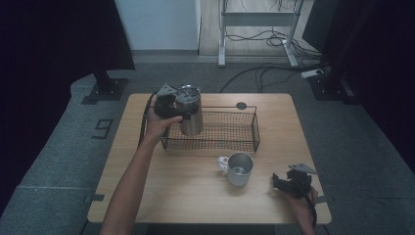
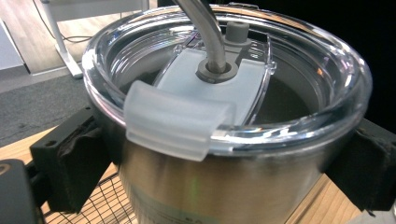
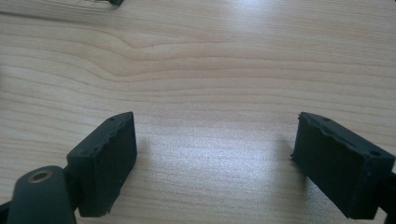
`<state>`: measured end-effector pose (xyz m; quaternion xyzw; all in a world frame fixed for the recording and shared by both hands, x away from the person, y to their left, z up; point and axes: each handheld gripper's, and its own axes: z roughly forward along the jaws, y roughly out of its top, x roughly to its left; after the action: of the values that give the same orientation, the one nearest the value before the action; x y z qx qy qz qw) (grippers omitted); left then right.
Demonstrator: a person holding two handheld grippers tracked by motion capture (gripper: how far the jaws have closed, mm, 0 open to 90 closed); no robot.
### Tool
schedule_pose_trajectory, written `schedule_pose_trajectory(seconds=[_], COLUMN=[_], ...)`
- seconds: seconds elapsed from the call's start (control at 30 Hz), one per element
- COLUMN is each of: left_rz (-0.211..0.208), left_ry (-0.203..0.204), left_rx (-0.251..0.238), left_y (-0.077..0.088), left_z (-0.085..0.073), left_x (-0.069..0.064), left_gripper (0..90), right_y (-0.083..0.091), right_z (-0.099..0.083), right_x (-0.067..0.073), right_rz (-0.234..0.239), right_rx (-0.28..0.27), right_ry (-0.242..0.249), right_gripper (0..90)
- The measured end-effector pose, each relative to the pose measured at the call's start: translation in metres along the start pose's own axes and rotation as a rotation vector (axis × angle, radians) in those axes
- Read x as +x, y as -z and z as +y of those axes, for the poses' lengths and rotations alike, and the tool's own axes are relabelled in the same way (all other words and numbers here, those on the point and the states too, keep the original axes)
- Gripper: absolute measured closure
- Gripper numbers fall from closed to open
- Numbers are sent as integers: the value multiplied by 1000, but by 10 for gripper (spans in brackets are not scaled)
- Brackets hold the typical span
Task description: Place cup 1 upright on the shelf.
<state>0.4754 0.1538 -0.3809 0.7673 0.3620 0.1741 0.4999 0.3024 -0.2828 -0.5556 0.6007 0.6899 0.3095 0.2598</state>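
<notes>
A stainless steel tumbler with a clear lid and a bent metal straw hangs tilted over the left end of a black wire basket. My left gripper is shut on the tumbler just below the lid. In the left gripper view its pads press on both sides of the steel wall. My right gripper rests low at the table's front right, and its jaws stand open over bare wood.
A steel mug with a white handle stands in front of the basket, left of my right gripper. The wooden table has a black round cap near its far edge. Beyond it are a desk frame and floor cables.
</notes>
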Motion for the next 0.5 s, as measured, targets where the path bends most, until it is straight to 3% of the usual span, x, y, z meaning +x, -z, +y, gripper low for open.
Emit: schedule_pose_trajectory(seconds=[0.5], left_rz=[28], left_ry=[14], left_rx=[45], left_y=[-21], left_z=[-14], left_x=[7], left_gripper=[43], right_y=[0], right_z=[0], right_x=[0], right_rz=[0], right_rx=[0], right_ry=[0], right_gripper=[131])
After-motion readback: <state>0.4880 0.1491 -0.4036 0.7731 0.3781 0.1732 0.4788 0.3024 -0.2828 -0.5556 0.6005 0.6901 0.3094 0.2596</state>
